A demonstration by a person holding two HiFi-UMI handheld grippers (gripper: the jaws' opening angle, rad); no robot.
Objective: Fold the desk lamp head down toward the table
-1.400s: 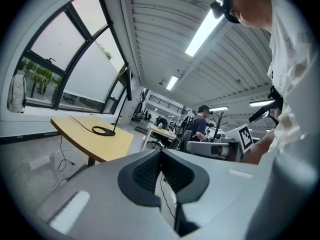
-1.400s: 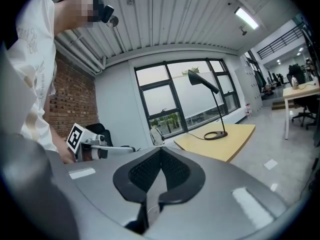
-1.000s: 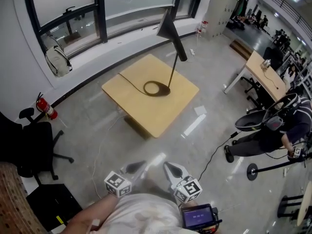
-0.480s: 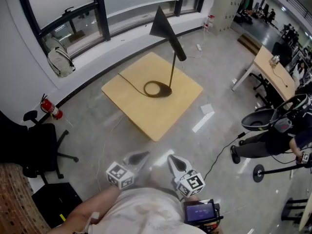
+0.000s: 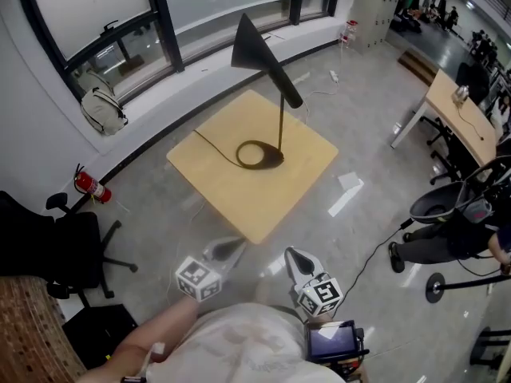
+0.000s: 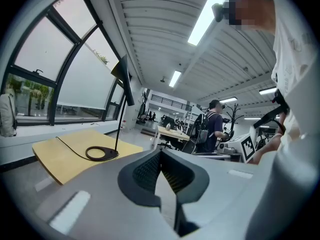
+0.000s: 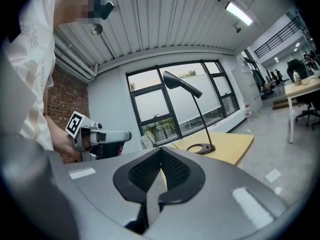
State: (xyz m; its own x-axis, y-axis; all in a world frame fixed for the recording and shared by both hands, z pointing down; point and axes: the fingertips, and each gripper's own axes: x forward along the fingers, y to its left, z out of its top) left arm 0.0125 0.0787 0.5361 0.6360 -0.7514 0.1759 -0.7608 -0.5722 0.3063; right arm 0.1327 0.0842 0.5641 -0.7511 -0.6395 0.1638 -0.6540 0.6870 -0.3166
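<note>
Left claw (image 5: 227, 250) and right claw (image 5: 297, 260) both pinched shut, empty — well short of the table (image 5: 239, 202). Lamp head (image 5: 257, 52) high above the table's far half, long axis slanting up-and-away — right claw looks marginally nearer.

Head view. The table (image 5: 231, 190) stands at centre, with the desk lamp (image 5: 255, 46) on its far half and the window wall (image 5: 200, 14) behind. A backpack (image 5: 104, 112) sits on the ledge at left; a fire extinguisher (image 5: 92, 187) and an office chair (image 5: 56, 246) stand left of the table, and a desk (image 5: 463, 118) stands at right. The left gripper (image 5: 234, 247) and right gripper (image 5: 295, 257) lie side by side before the table, apart from it.
</note>
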